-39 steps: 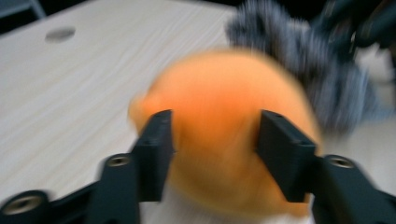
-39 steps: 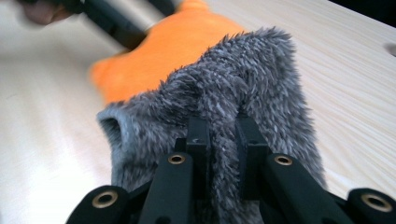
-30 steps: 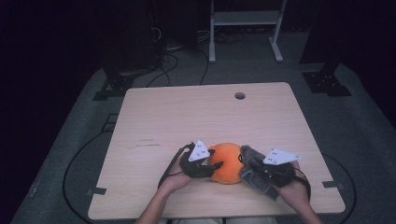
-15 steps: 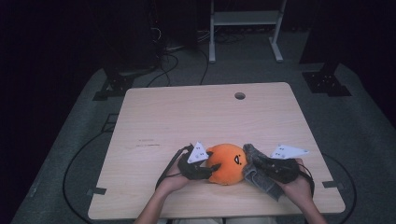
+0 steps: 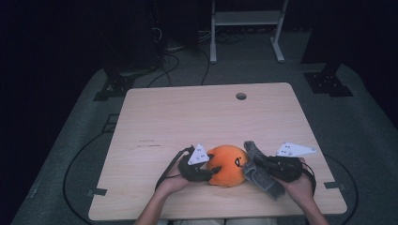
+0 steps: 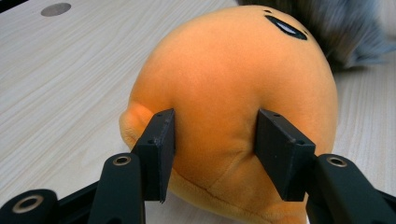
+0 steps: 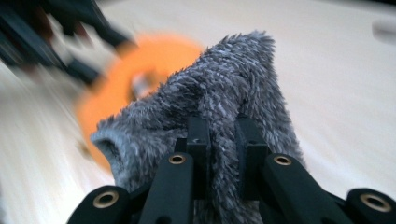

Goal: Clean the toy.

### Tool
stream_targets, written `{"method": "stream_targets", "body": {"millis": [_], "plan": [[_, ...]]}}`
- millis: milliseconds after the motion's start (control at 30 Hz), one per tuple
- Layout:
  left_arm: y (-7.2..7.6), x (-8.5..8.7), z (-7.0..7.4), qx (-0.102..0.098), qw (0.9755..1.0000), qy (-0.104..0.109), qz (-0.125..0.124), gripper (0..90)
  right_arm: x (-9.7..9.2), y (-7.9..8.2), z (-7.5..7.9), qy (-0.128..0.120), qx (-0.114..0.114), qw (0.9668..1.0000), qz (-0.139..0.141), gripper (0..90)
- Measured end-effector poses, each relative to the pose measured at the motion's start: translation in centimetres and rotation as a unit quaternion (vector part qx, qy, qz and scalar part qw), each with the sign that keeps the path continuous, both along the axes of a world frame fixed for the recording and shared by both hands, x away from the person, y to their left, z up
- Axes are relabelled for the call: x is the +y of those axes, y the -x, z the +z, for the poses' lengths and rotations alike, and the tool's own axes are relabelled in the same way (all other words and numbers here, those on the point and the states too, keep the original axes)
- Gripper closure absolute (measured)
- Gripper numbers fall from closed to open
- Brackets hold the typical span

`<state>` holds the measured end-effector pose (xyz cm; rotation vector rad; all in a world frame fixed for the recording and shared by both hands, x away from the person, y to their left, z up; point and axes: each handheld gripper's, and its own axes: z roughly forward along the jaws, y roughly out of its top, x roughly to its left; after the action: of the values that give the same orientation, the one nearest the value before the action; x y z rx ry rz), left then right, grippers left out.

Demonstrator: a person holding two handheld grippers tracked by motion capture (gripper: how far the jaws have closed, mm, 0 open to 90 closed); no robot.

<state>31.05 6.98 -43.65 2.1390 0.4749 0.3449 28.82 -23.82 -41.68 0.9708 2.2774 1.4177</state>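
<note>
- One orange plush toy point(image 5: 228, 165), round with a small dark face mark on its upper right, lies on the near part of the tabletop point(image 5: 202, 117), between the two grippers.
- One grey furry cover point(image 5: 261, 171) sits just beside the toy's right flank and touches it; in the right gripper view the grey fur point(image 7: 219, 116) rises as a pinched fold with the orange toy point(image 7: 126, 79) blurred behind it.
- The left gripper point(image 5: 202, 172) has its jaws clamped into the toy's left side: in the left gripper view both black pads dent the orange plush point(image 6: 219, 93) low on its body, near a seam.
- The right gripper point(image 5: 263, 165) has its jaws nearly together, gripping a thin fold of the grey cover.
- What has changed: a second ago the grey cover lay tight against the toy and partly over its right side; now it stands a little clear of the face, drawn toward the right hand. The toy itself has kept its place. The left jaws have pinched slightly tighter over that time.
- My reading is that the cover is being pulled off the toy while the left side anchors it, and that the pull is well under way, though the fur is not yet wholly free.
- Count: one toy, one cover, two grippers, one tabletop with one round hole point(image 5: 241, 96) near its far edge.
- Beyond the tabletop: one white metal frame point(image 5: 244, 28) on the dark floor.
</note>
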Motion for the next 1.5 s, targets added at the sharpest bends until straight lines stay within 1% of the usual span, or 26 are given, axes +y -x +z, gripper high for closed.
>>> {"method": "stream_targets", "body": {"millis": [67, 167, 233, 267, 300, 333, 400, 467, 533, 600, 633, 667, 700, 767, 833, 933, 1000, 1067, 1133, 1167, 1200, 1267, 1333, 1367, 1400, 1500], "plan": [[0.1, 0.1, 0.0, 0.0, 1.0, -0.002, -0.004, 48.1, 1.2, -0.2, 0.4, 0.0, -0.002, 0.9999, 0.016, 77.5], [0.2, 0.3, 0.0, 0.008, 0.9999, 0.011, -0.009, 47.5, 2.1, -0.6, -0.8, 0.007, 0.024, 0.9991, 0.033, 77.1], [0.1, 0.7, 0.4, 0.024, 0.9989, 0.033, -0.023, 43.7, 1.7, -0.4, -1.1, 0.004, 0.032, 0.9987, 0.039, 77.2], [0.1, 0.8, 0.9, 0.032, 0.9979, 0.045, -0.034, 38.0, 1.7, -0.2, -1.2, 0.012, 0.031, 0.9984, 0.045, 77.1], [0.2, 0.9, 1.4, 0.032, 0.9971, 0.057, -0.038, 33.0, 1.6, 0.1, -1.3, 0.021, 0.032, 0.9978, 0.054, 77.0], [0.4, 0.9, 2.0, 0.021, 0.9968, 0.069, -0.034, 28.6, 1.6, 0.3, -1.5, 0.027, 0.035, 0.9972, 0.06, 77.0], [0.4, 0.9, 2.7, 0.015, 0.9956, 0.091, -0.016, 23.5, 1.5, 0.8, -1.8, 0.034, 0.036, 0.9967, 0.065, 77.1], [0.1, 0.5, 2.8, 0.009, 0.9967, 0.08, 0.011, 19.1, 1.4, 1.1, -1.8, 0.043, 0.033, 0.9958, 0.073, 77.0], [-0.4, 0.1, 2.3, 0.027, 0.9968, 0.074, 0.015, 17.4, 1.4, 1.2, -1.8, 0.047, 0.031, 0.9955, 0.076, 76.8], [-0.9, -0.7, 1.2, 0.051, 0.9969, 0.056, 0.021, 16.5, 1.3, 1.2, -1.9, 0.045, 0.031, 0.9952, 0.081, 76.5], [-1.1, -0.9, 0.9, 0.064, 0.9962, 0.057, 0.018, 17.2, 1.1, 1.1, -2.0, 0.041, 0.035, 0.9952, 0.082, 76.5], [-1.0, -1.0, 0.6, 0.067, 0.9956, 0.064, 0.012, 26.2, 0.9, 1.1, -2.0, 0.042, 0.038, 0.995, 0.083, 76.5], [-0.6, -1.1, 0.5, 0.054, 0.9965, 0.063, 0.008, 31.3, 0.8, 1.1, -2.0, 0.045, 0.039, 0.9949, 0.082, 76.7], [-0.2, -1.3, 0.5, 0.035, 0.9985, 0.043, 0.006, 37.7, 0.4, 1.1, -1.2, 0.043, 0.029, 0.9961, 0.071, 77.6], [0.0, -1.2, 0.5, 0.029, 0.9989, 0.037, -0.008, 40.8, 0.4, 1.1, -0.3, 0.022, 0.013, 0.9977, 0.062, 77.9], [0.6, -1.2, 0.8, 0.009, 0.9996, 0.013, -0.025, 41.9, 1.3, 0.7, 0.6, 0.016, -0.003, 0.9985, 0.052, 77.9], [0.7, -1.1, 0.8, 0.008, 0.9995, 0.01, -0.03, 42.2, 1.4, 0.1, 0.1, 0.017, 0.012, 0.9986, 0.048, 77.8], [0.7, -1.0, 0.8, 0.015, 0.9991, 0.019, -0.035, 42.3, 0.9, -0.1, -0.4, 0.019, 0.025, 0.9986, 0.043, 77.8], [0.7, -0.8, 0.9, 0.02, 0.9987, 0.021, -0.041, 42.1, 0.0, -0.2, -0.8, 0.039, 0.035, 0.9979, 0.037, 77.7], [0.6, -0.7, 1.0, 0.025, 0.9986, 0.02, -0.043, 41.2, -0.4, -0.1, -1.0, 0.056, 0.038, 0.9973, 0.028, 77.8], [0.5, -0.6, 1.1, 0.033, 0.9981, 0.024, -0.045, 38.7, -0.8, 0.0, -1.2, 0.06, 0.046, 0.9968, 0.026, 77.7], [0.2, -0.6, 1.3, 0.05, 0.9975, 0.033, -0.038, 30.2, -1.1, 0.2, -1.4, 0.048, 0.05, 0.9969, 0.037, 77.8], [-0.3, -0.9, 1.4, 0.067, 0.9972, 0.026, -0.019, 19.2, -1.0, 0.3, -1.3, 0.044, 0.049, 0.997, 0.042, 77.7], [-0.4, -1.1, 1.3, 0.072, 0.9969, 0.026, -0.017, 18.3, -0.9, 0.2, -1.2, 0.043, 0.048, 0.997, 0.043, 77.7], [-0.4, -1.2, 1.1, 0.071, 0.9968, 0.03, -0.023, 21.0, -0.8, 0.1, -1.2, 0.042, 0.049, 0.9971, 0.042, 77.8], [0.2, -1.7, 1.3, 0.019, 0.9989, 0.03, -0.029, 39.2, -1.0, 0.0, -1.2, 0.03, 0.055, 0.9973, 0.04, 78.5]]}}
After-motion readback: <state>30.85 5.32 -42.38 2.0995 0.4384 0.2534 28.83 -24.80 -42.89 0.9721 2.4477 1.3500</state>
